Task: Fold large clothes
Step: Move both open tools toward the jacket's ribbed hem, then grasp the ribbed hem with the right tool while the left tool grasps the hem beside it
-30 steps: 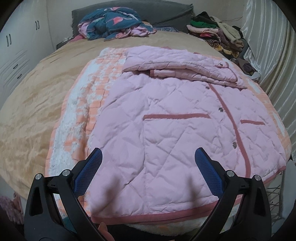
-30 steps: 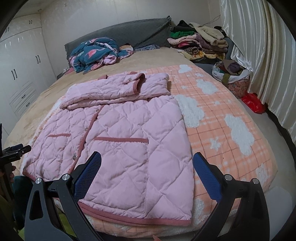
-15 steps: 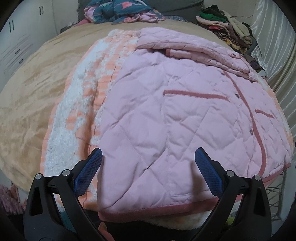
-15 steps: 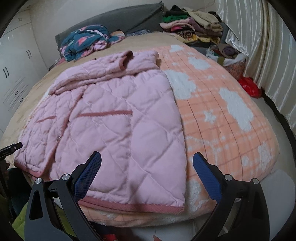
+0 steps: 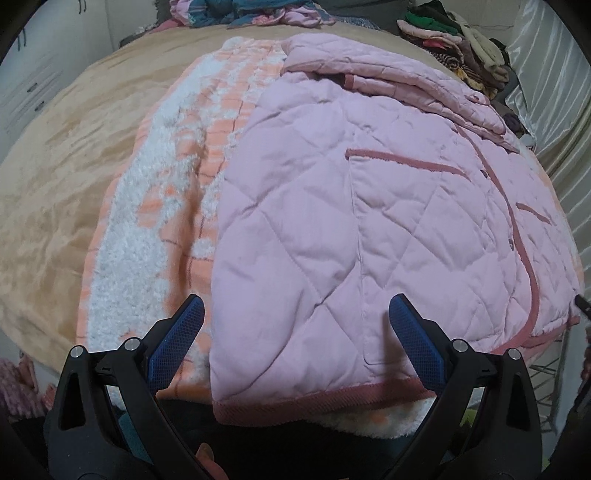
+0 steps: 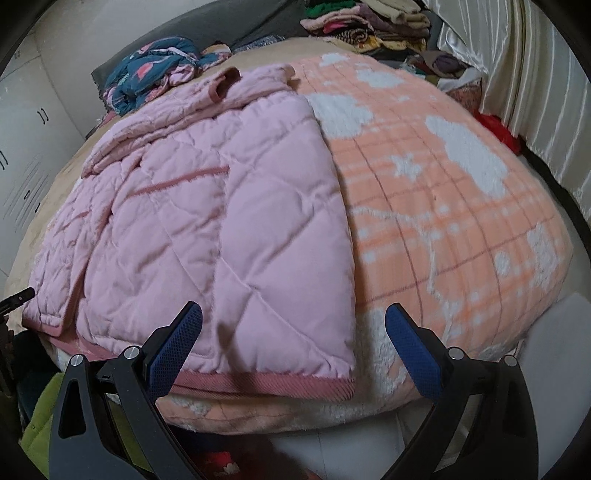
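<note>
A pink quilted jacket (image 5: 351, 221) lies flat on the bed, sleeves folded across its top, its dark pink hem (image 5: 314, 400) at the near bed edge. My left gripper (image 5: 295, 325) is open and empty, just above the jacket's near left hem corner. The jacket also shows in the right wrist view (image 6: 221, 229). My right gripper (image 6: 293, 325) is open and empty, just above the near right hem corner (image 6: 343, 386).
An orange and white fleece blanket (image 6: 461, 206) lies under the jacket on the tan bed cover (image 5: 66, 155). A blue patterned garment (image 6: 151, 70) lies at the headboard. Stacked clothes (image 6: 365, 26) sit at the far right, by curtains (image 6: 535, 74).
Both grippers have moved down and forward toward the jacket's near hem corners. Both stay open. The jacket has not moved.
</note>
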{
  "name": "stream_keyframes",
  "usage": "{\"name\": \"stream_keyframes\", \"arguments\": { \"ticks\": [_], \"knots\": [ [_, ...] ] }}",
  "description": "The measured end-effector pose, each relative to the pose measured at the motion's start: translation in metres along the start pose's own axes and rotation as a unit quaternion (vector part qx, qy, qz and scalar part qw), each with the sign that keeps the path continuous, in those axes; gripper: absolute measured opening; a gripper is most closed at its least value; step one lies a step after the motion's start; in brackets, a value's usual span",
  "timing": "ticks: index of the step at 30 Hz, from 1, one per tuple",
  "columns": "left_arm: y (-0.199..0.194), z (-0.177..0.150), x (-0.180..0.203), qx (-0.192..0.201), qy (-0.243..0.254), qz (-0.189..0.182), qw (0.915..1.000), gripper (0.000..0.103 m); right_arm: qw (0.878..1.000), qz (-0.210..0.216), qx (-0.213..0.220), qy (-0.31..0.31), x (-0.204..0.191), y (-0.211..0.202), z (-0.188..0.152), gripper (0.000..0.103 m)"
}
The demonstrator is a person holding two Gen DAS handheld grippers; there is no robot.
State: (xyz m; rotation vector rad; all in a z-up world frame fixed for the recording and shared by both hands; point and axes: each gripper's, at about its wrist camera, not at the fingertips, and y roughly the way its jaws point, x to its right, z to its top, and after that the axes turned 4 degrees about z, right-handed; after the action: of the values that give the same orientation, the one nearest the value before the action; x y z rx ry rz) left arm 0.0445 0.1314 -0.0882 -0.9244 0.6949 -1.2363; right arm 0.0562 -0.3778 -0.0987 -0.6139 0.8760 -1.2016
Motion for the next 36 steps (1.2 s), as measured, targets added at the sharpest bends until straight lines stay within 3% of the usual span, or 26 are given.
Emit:
{"name": "stream_keyframes", "arguments": {
  "ticks": [6,13,15,16,17,19,22,30,33,35,36],
  "knots": [
    [0.008,-0.001,-0.001,-0.025,-0.003,-0.011,0.9996,0.094,0.999,0.023,-0.018,0.018,0.008,0.015,-0.017,0.099],
    [0.014,-0.002,-0.001,-0.045,-0.001,-0.019,0.9988,0.094,0.996,0.066,-0.009,0.06,0.018,0.018,-0.029,0.095],
    [0.016,-0.002,-0.003,-0.053,-0.006,-0.027,0.9982,0.093,0.995,0.079,-0.006,0.064,0.017,0.018,-0.03,0.084],
    [0.018,-0.002,-0.004,-0.057,-0.009,-0.03,0.9979,0.094,0.994,0.089,-0.003,0.063,0.016,0.016,-0.03,0.066],
    [0.02,-0.002,-0.005,-0.061,-0.013,-0.033,0.9975,0.094,0.993,0.101,0.001,0.059,0.014,0.014,-0.03,0.058],
    [0.022,-0.002,-0.005,-0.068,-0.016,-0.037,0.9969,0.093,0.992,0.119,0.015,0.045,0.008,0.008,-0.028,0.024],
    [0.026,-0.001,-0.004,-0.078,-0.015,-0.041,0.996,0.093,0.986,0.151,0.054,0.036,0.002,-0.012,-0.016,0.015],
    [0.037,0.002,-0.007,-0.103,-0.024,-0.069,0.992,0.093,0.974,0.188,0.128,0.009,-0.018,-0.052,0.022,0.014],
    [0.034,0.003,-0.003,-0.088,-0.016,-0.069,0.9935,0.075,0.973,0.188,0.136,0.003,-0.024,-0.058,0.031,0.014],
    [0.032,0.004,-0.002,-0.077,-0.015,-0.07,0.9945,0.05,0.973,0.186,0.137,0.0,-0.027,-0.06,0.035,0.014],
    [0.029,0.004,-0.001,-0.07,-0.014,-0.073,0.9948,0.045,0.973,0.185,0.138,-0.001,-0.028,-0.06,0.036,0.014]
  ]
}}
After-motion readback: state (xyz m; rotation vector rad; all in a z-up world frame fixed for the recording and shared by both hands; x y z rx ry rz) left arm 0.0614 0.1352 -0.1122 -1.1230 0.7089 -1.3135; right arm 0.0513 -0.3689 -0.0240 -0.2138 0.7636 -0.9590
